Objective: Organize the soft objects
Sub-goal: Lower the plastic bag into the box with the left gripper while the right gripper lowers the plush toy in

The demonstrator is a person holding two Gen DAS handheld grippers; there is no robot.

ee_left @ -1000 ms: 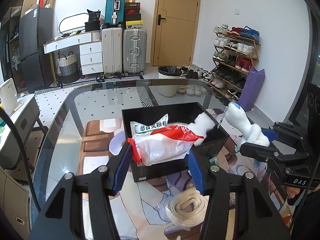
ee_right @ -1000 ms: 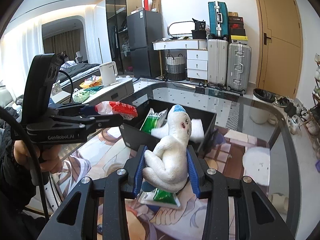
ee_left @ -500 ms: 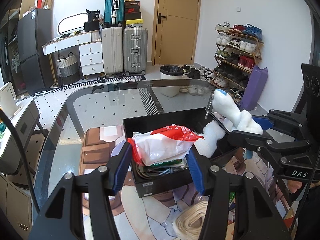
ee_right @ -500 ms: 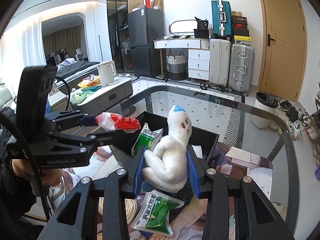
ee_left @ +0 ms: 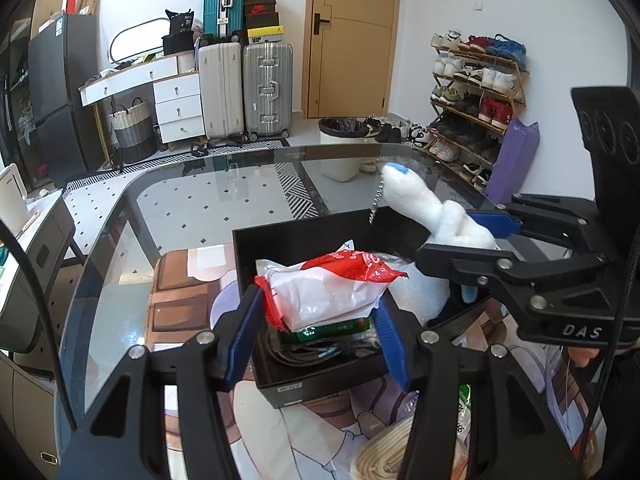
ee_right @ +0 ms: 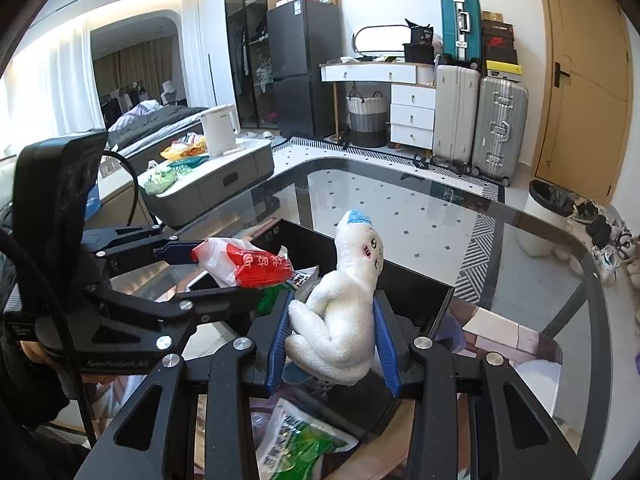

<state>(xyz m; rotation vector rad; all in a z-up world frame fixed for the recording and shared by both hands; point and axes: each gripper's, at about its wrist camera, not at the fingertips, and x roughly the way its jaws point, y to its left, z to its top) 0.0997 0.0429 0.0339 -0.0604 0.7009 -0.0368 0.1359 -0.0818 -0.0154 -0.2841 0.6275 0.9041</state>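
Both held things have risen and come over the black box [ee_left: 320,384] since 1 second ago: the packet then lay low against the box front, and the toy hung beside the box's right edge.

Now the left hand-held gripper [ee_left: 316,320] is closed on a red and white plastic packet [ee_left: 328,288], its blue pads pressing the crinkled sides. The packet is white and glossy below, with a red band and white print across its top, and a red crimped seam at its left end. It hangs just above the open box, over a green and white sachet [ee_left: 332,326] and dark cables [ee_left: 316,354] lying inside.

The right hand-held gripper [ee_right: 334,340] is clamped on a white plush toy [ee_right: 340,312], both blue pads sunk into its rounded lower body. The toy is fuzzy white, with a long neck, a blue patch on the crown, a small stitched face and a pink cheek mark. It stands nearly upright in the right wrist view, leaning slightly back, above the near wall of the box. In the left wrist view it slants over the box's right rear corner, with a thin ball chain [ee_left: 378,200] dangling from its head.

A green and white pouch [ee_right: 300,444] lies on the glass-topped bench [ee_right: 440,216] below the right hand-held gripper. A cream rope coil [ee_left: 380,456] lies on the bench nearer the left wrist camera than the box.
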